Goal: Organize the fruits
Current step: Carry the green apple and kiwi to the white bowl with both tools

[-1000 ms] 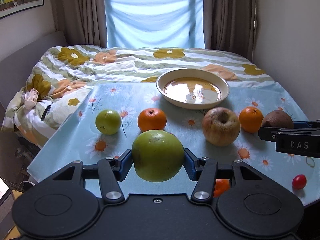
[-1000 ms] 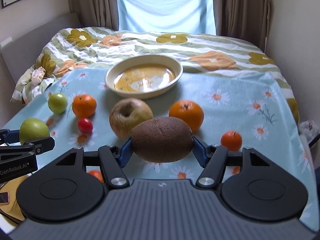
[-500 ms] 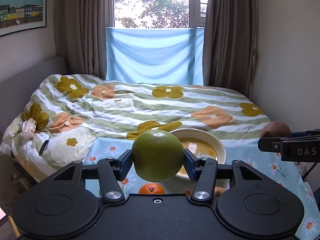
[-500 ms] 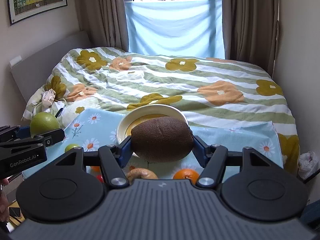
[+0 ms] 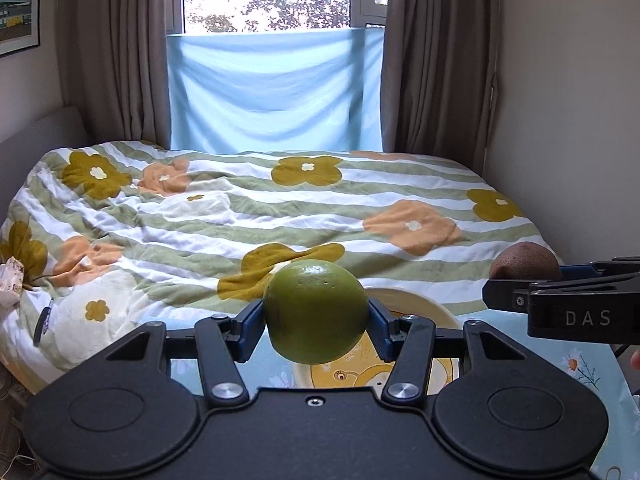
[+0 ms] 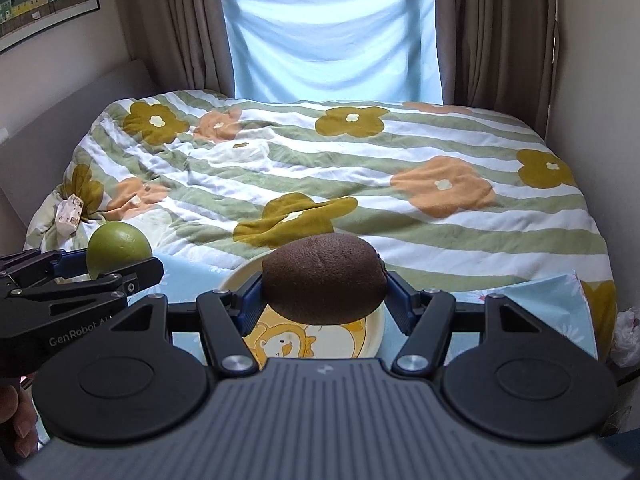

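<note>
My left gripper [image 5: 316, 314] is shut on a large green fruit [image 5: 316, 312] and holds it in the air above the near rim of the cream plate [image 5: 424, 304]. My right gripper [image 6: 324, 286] is shut on a brown kiwi [image 6: 324, 280] and holds it above the same plate [image 6: 312, 344], which has a yellow cartoon print. The kiwi [image 5: 524, 262] and the right gripper show at the right edge of the left wrist view. The green fruit [image 6: 118, 246] shows at the left of the right wrist view. The other fruits on the table are hidden below both gripper bodies.
The plate stands on a blue daisy tablecloth [image 5: 588, 368]. Behind it lies a bed with a striped flowered quilt [image 5: 280, 208]. A wall [image 5: 568, 100] runs along the right. A window with a blue cloth [image 5: 276, 96] is at the back.
Both grippers have risen and moved forward with their fruits over the plate. The fruits on the table have dropped out of view.
</note>
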Tool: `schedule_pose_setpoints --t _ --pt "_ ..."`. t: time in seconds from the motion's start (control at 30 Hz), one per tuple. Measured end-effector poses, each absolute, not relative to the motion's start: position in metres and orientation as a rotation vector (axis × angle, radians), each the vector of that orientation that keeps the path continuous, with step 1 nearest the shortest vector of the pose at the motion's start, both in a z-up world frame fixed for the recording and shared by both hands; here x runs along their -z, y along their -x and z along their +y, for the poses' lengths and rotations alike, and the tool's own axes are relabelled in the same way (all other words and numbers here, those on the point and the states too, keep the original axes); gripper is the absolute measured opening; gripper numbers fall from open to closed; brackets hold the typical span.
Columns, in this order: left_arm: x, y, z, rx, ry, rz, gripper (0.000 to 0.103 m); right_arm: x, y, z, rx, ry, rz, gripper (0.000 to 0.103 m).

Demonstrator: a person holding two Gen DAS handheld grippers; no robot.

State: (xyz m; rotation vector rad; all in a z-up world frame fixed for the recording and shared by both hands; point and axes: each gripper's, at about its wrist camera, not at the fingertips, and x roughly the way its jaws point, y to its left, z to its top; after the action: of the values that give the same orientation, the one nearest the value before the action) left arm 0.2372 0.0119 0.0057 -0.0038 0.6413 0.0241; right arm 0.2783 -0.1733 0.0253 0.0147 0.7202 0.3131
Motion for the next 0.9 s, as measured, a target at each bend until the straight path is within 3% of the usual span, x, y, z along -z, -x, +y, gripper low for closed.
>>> schedule_pose_setpoints --t 0.5,0.9 --pt "0.070 -0.338 -0.009 0.116 -0.122 0.792 0.058 0.027 -0.356 -0.169 -0.217 -0.040 0.813 0.078" --pt "0.111 -0.364 -0.038 0.180 -0.273 0.848 0.058 0.040 -0.368 -0.193 -0.122 -0.061 0.845 0.078"
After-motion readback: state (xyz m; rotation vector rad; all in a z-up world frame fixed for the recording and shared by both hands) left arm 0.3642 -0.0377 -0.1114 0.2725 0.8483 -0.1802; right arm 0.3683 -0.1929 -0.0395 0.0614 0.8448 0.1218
